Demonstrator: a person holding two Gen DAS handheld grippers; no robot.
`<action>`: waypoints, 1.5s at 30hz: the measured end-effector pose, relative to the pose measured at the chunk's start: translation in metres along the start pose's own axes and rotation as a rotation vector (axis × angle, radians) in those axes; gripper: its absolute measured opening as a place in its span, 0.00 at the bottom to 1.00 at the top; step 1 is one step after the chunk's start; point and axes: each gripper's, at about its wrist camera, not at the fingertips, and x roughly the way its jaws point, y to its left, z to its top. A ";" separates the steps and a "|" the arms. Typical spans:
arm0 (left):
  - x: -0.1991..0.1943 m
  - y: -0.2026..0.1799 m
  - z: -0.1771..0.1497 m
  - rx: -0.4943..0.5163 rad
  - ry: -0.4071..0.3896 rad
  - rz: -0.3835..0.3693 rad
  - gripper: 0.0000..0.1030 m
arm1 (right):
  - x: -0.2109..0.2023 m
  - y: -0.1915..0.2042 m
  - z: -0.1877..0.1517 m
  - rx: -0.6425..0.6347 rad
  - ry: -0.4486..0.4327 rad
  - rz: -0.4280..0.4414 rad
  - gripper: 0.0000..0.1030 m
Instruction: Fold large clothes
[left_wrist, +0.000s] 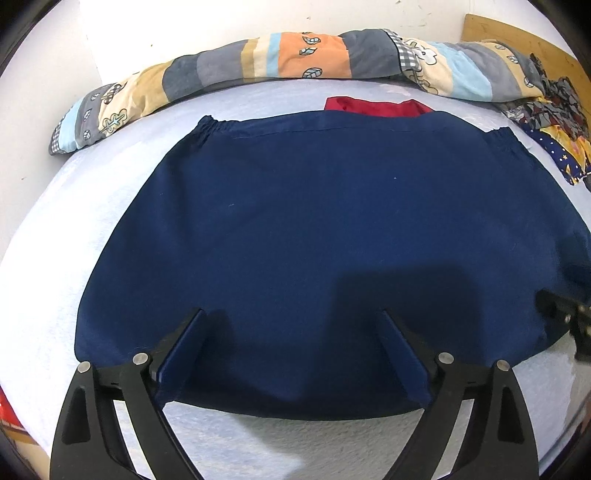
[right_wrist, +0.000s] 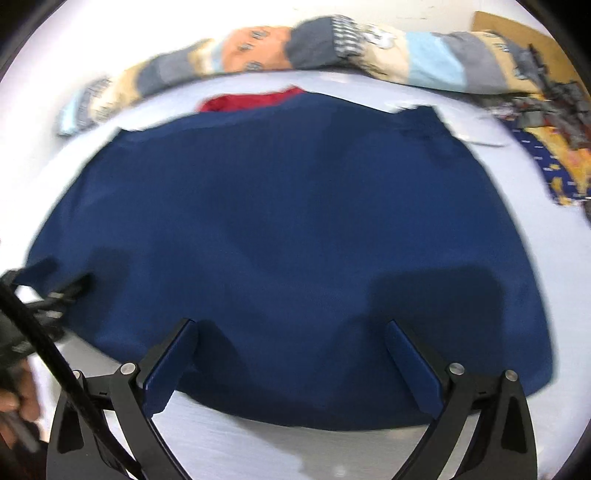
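A navy garment (left_wrist: 325, 240) lies flat on a pale bed sheet (left_wrist: 74, 229), its gathered edge at twelve o'clock and its near fold at six. Both tongs gape, gripping nothing: the left gripper (left_wrist: 291, 317) and right gripper (right_wrist: 291, 326) tilt steeply down over that fold. Best to pinch both near corners evenly before lifting.

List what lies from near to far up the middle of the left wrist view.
Left gripper → navy garment → red cloth → patchwork quilt → white wall.
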 end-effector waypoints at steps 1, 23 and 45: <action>0.000 0.002 0.000 -0.002 0.000 0.011 0.90 | -0.001 -0.008 0.000 0.017 0.002 -0.036 0.99; -0.011 0.007 0.010 -0.066 -0.072 0.042 0.90 | 0.001 0.014 0.014 0.011 0.028 0.086 0.83; -0.017 -0.013 0.014 0.015 -0.130 0.083 0.90 | -0.007 0.002 0.010 0.029 0.006 0.055 0.88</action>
